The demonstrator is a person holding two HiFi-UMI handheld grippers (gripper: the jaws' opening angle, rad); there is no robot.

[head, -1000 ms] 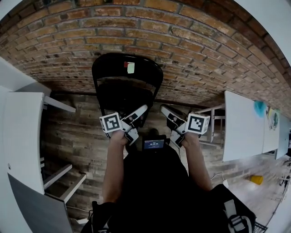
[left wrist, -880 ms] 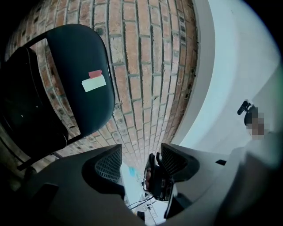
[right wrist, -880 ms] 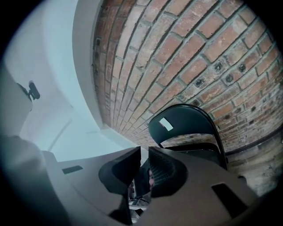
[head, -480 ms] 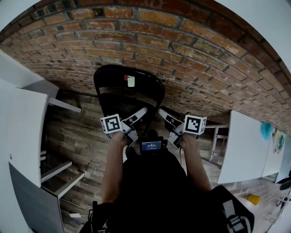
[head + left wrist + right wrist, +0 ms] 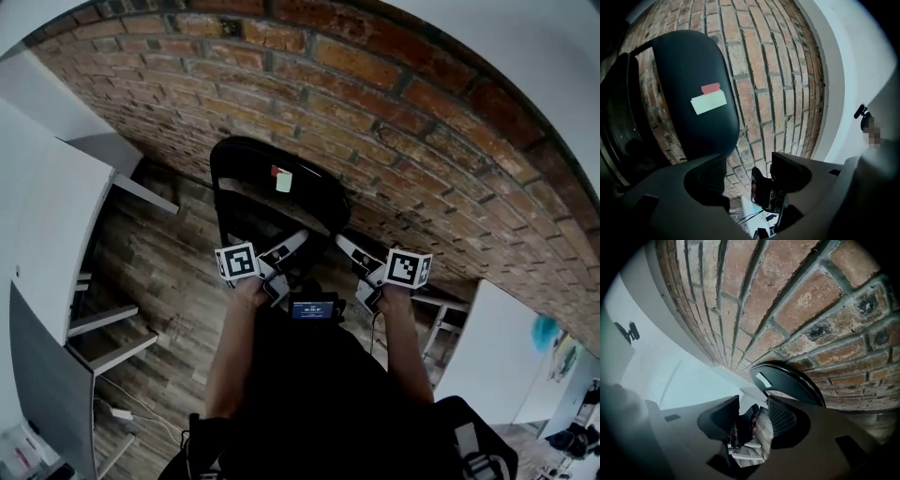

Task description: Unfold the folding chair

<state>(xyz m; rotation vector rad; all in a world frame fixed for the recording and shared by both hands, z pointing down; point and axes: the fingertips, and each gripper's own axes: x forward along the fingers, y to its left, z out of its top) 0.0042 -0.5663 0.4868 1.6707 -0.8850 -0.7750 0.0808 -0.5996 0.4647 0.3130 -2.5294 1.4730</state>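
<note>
Both grippers have closed in on the folding chair (image 5: 274, 192), and the right gripper's (image 5: 345, 246) fingers have just sprung apart with nothing between them. Those of the left gripper (image 5: 294, 242) are spread too, empty, just short of the black backrest. The chair looks still folded, upright against the brick wall (image 5: 422, 122). A hard pull on the seat could skid it over the wood floor (image 5: 159, 272) or tip it. A white table (image 5: 47, 234) stands well apart on the left, and open room lies back toward the person.
</note>
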